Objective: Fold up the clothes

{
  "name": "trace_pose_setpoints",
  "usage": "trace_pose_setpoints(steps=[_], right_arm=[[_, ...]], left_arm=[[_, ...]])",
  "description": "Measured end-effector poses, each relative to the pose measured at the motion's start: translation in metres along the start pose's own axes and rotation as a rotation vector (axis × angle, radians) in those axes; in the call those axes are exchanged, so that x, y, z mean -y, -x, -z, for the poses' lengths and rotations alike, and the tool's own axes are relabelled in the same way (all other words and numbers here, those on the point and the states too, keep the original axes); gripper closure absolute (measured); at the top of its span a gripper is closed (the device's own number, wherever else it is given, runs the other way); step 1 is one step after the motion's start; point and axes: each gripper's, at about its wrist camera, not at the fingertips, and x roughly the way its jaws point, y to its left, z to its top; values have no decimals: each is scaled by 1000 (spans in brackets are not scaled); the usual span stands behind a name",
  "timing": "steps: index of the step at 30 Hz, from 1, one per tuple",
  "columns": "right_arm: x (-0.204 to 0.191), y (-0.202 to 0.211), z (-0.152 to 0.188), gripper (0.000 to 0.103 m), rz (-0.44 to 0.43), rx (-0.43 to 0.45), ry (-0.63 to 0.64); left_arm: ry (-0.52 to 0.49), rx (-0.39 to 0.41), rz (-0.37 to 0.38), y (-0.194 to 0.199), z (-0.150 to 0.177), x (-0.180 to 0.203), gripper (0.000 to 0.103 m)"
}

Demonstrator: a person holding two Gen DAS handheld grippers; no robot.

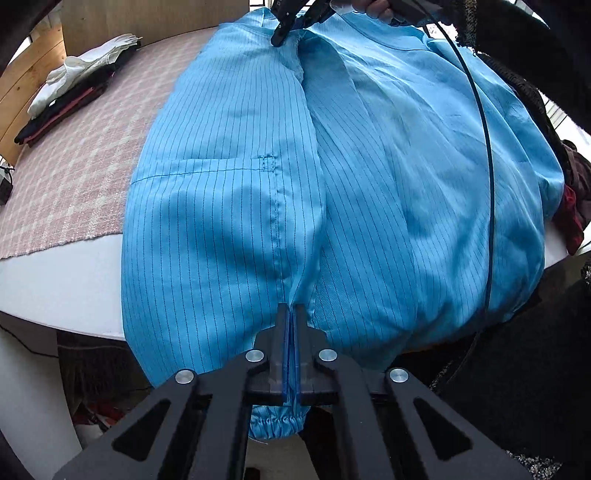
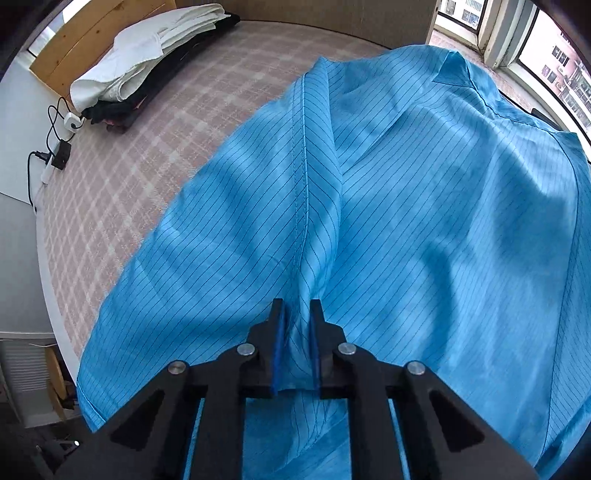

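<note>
- Far left in the left wrist view we see a stack of folded clothes (image 1: 74,92): white piece on top, dark and reddish ones under it, sitting on the pink checked cloth (image 1: 92,155) at the far side.
- The pink checked cloth covers most of the white desk (image 1: 66,280); the near rim of the desk is bare.
- Centre: the blue striped garment (image 1: 258,184) lies spread over the desk, its near end hanging past the rim. Pocket seam and a stitched placket show; an elastic cuff is bunched under the fingers.
- Our left gripper (image 1: 293,314) has its fingers squeezed together on a fold of the blue striped garment at the near edge, almost no gap between the blue pads.
- Top of the same view: the right gripper (image 1: 286,31) pinches the far end of the garment, with a hand (image 1: 376,9) behind it. A dark cable (image 1: 484,147) runs across the cloth on the right.
- Right edge: dark and red fabric (image 1: 572,206) beside the garment; we can't tell what it is.
- Right wrist view, left side: white charger and black cables (image 2: 59,147) on the desk edge, next to the same stack of folded clothes (image 2: 147,55).
- Centre: the right gripper (image 2: 297,314) has its fingers clamped on a raised ridge of the blue striped garment (image 2: 424,221), cloth bunched between the pads, narrow gap filled with fabric.
- The collar sits at upper right, toward the window (image 2: 535,55).
</note>
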Motion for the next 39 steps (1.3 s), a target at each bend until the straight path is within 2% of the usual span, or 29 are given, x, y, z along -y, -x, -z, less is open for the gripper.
trace_pose_setpoints(steps=[3, 7, 10, 12, 14, 15, 17, 21, 23, 26, 28, 29, 31, 34, 36, 39], right_arm=[[2, 6, -1, 94, -15, 15, -5], [16, 19, 1, 95, -58, 43, -40], [23, 13, -4, 96, -41, 72, -84], [24, -4, -6, 96, -4, 39, -89], [21, -11, -7, 97, 13, 39, -79], [20, -8, -5, 97, 19, 43, -68], [19, -4, -3, 97, 34, 47, -51], [16, 4, -3, 97, 53, 66, -27], [14, 1, -3, 97, 66, 59, -6], [18, 9, 0, 91, 81, 57, -17], [23, 28, 6, 89, 52, 95, -37], [27, 42, 12, 88, 42, 113, -49], [40, 76, 29, 87, -5, 154, -82], [67, 141, 77, 79, -79, 256, -141], [78, 166, 115, 63, -90, 316, -204], [93, 196, 179, 63, -96, 374, -298]], left_arm=[[12, 5, 44, 10, -1, 3, 103], [-47, 44, 86, 25, -5, 28, 103], [-34, -11, 97, 0, -6, 31, 100], [-9, -45, 96, -5, -2, 28, 97], [42, 7, 98, 20, 7, 10, 92], [68, 33, 99, 32, 12, 2, 78], [144, 74, 56, 54, 25, -26, 60], [309, 81, -50, 61, 45, -84, 65], [329, 106, -40, 57, 43, -92, 65], [304, 117, 4, 38, 32, -88, 65], [262, 58, -30, 18, 27, -80, 66], [246, 40, -40, 13, 25, -74, 70], [216, 56, -31, 22, 23, -64, 72], [117, 109, -18, 47, 15, -40, 72], [44, 130, 25, 56, 9, -24, 72], [-64, 148, 106, 59, -4, 2, 69]])
